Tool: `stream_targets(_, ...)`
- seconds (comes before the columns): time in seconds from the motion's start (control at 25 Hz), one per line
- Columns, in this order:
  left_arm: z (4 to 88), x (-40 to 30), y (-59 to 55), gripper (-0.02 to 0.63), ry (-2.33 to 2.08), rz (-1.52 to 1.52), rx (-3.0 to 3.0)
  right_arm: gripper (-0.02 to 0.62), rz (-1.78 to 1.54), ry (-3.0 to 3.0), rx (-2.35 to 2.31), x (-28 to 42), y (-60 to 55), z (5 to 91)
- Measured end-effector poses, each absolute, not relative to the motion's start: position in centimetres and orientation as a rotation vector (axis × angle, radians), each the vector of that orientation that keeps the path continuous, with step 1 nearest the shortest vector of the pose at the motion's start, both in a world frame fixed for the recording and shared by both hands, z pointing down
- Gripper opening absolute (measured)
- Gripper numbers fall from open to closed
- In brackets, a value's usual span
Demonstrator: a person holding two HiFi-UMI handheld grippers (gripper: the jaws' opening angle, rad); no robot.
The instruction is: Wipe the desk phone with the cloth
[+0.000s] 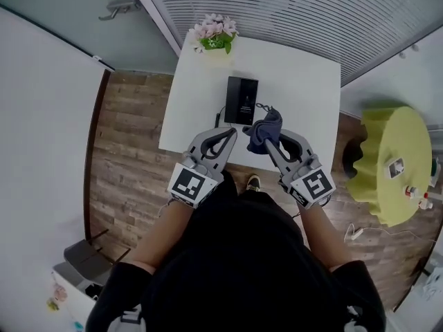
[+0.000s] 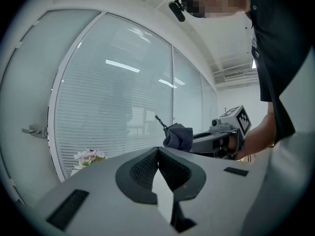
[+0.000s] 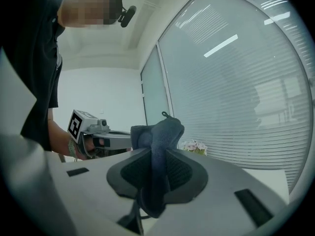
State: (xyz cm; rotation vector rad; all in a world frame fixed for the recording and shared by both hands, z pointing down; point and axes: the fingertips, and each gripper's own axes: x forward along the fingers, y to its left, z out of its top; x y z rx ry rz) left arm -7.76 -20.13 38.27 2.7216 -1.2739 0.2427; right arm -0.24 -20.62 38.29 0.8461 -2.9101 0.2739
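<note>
The black desk phone lies on the white table, beyond both grippers. A dark blue cloth is bunched up in my right gripper, which is shut on it just in front of the phone's near right corner. In the right gripper view the cloth fills the gap between the jaws and sticks up past them. My left gripper is level with the right one, near the phone's near left corner. Its jaws meet at the tip with nothing between them. Both gripper views point up at the glass wall, so the phone is hidden there.
A pot of pink flowers stands at the table's far edge. A yellow-green round table with small items stands to the right. Wooden floor lies left of the table, and a blinds-covered glass wall is behind it.
</note>
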Motion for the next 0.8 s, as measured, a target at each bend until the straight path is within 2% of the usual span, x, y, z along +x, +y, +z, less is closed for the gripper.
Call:
stream_targets(0.4,41.5,-11.8,-26.3,0.011,-1.05,0.274,2.771,0.087,0.274,-2.679,1.122,-3.0,-27.1,42.2)
stream_targets(0.8,45.1,-12.8,-31.2,0.011,-0.957,0.273,2.738,0.087,0.311,-2.516,1.267,-4.1,-32.9,46.3)
